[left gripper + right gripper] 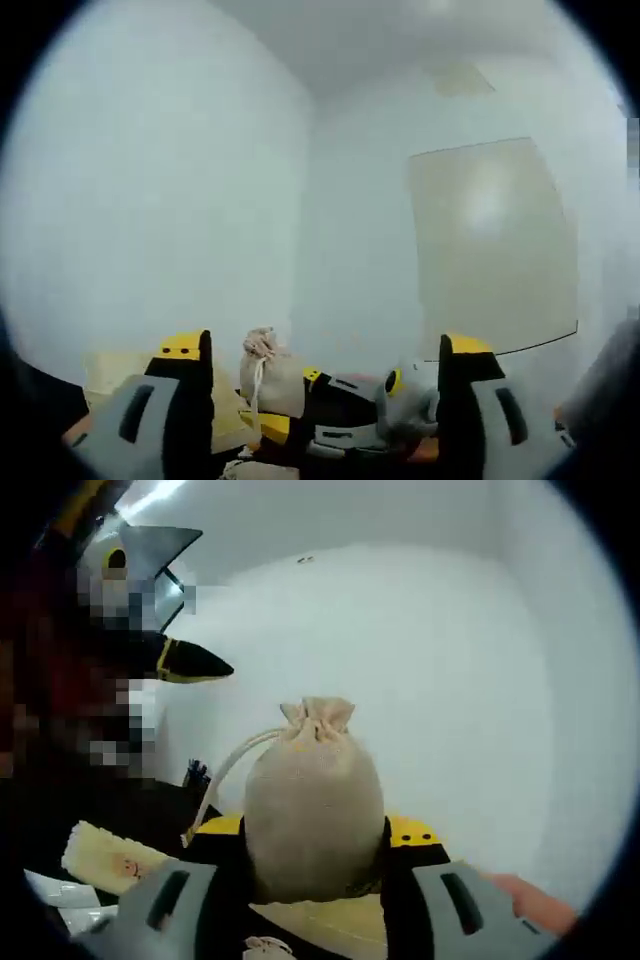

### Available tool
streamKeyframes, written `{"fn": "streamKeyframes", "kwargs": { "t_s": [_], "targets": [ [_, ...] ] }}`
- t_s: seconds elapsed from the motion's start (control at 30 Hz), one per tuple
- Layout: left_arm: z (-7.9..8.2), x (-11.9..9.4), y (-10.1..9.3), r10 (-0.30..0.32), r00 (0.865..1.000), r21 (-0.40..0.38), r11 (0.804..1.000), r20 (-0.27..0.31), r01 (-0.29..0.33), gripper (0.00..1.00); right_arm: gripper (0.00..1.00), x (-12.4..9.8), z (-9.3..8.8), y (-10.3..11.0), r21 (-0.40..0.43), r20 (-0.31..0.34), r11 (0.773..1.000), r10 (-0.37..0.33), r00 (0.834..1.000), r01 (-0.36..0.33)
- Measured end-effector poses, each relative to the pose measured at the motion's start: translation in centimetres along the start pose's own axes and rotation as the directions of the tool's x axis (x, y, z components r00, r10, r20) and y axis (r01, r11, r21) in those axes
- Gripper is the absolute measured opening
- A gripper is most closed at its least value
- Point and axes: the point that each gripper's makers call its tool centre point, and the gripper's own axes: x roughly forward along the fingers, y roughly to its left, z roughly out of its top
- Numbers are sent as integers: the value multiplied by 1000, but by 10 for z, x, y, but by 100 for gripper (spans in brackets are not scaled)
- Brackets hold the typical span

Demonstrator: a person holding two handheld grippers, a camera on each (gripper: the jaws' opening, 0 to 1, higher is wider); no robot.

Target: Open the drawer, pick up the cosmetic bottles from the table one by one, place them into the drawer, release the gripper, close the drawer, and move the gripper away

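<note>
In the right gripper view, my right gripper is shut on a small beige drawstring pouch, which stands upright between the yellow-tipped jaws with its cord hanging to the left. My left gripper is open wide with nothing between its jaws. Through that gap I see the same pouch held by the right gripper, low and ahead. The left gripper also reaches into the upper left of the right gripper view, above the pouch and apart from it.
White walls meet in a corner behind, with a pale beige panel on the right wall. A person in dark clothing stands at the left. A cream cloth item lies low on the left. A hand shows at lower right.
</note>
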Motion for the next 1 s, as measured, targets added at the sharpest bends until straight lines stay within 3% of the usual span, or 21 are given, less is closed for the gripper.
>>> {"fn": "streamKeyframes", "kwargs": {
  "t_s": [0.17,0.27,0.33,0.5,0.63,1.0],
  "targets": [
    [8,-13,35,111,993,52,992,46,-113,90,47,2,-6,-9,-5,-14,1000,-17,1000,17],
    [1,-22,50,167,985,61,984,48,-169,96,47,6,-9,-20,13,-22,999,-31,999,31],
    [1,-31,64,191,981,72,979,38,-193,96,47,8,-12,-26,26,-28,999,-43,999,43],
    [-20,-50,95,259,966,93,962,-13,-256,96,47,24,-16,-49,45,-40,996,-70,997,72],
    [-39,-64,109,271,962,89,960,-43,-266,96,47,41,-23,-69,53,-63,994,-88,994,91],
    [-97,-86,125,217,955,120,973,-204,-196,96,47,67,-55,-112,71,-133,986,-140,981,150]
  ]
}}
